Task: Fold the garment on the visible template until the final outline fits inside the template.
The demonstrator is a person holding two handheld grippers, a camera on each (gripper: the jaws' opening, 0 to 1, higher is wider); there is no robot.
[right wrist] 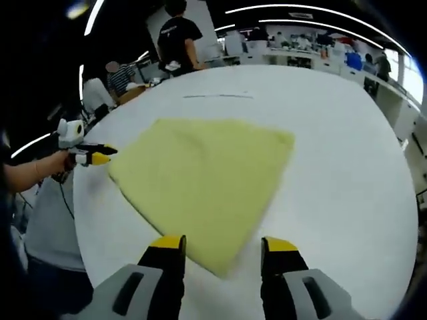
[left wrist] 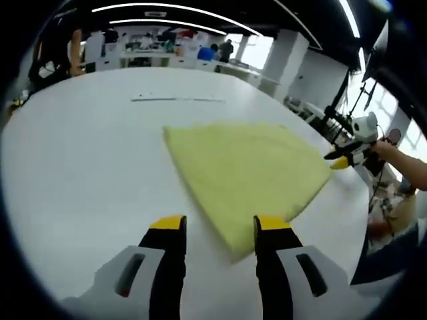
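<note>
A pale yellow garment [left wrist: 247, 173] lies flat and folded into a fan-like shape on the round white table [left wrist: 87, 167]. My left gripper [left wrist: 219, 225] is open, and the cloth's near corner lies between its yellow-tipped jaws. In the left gripper view the right gripper [left wrist: 347, 159] sits at the cloth's right corner, held by a hand. In the right gripper view the garment [right wrist: 207, 177] spreads ahead, its near corner between the jaws of my open right gripper [right wrist: 223, 245]. The left gripper [right wrist: 90, 157] is at the cloth's left corner. A thin dark line [left wrist: 177, 99] marks the table beyond the garment.
The table's edge curves close behind the right gripper, with a person's arm [left wrist: 407, 163] past it. A person in a black shirt [right wrist: 177, 33] stands past the far edge. Desks and several people fill the room behind. Bare tabletop [right wrist: 347, 173] surrounds the cloth.
</note>
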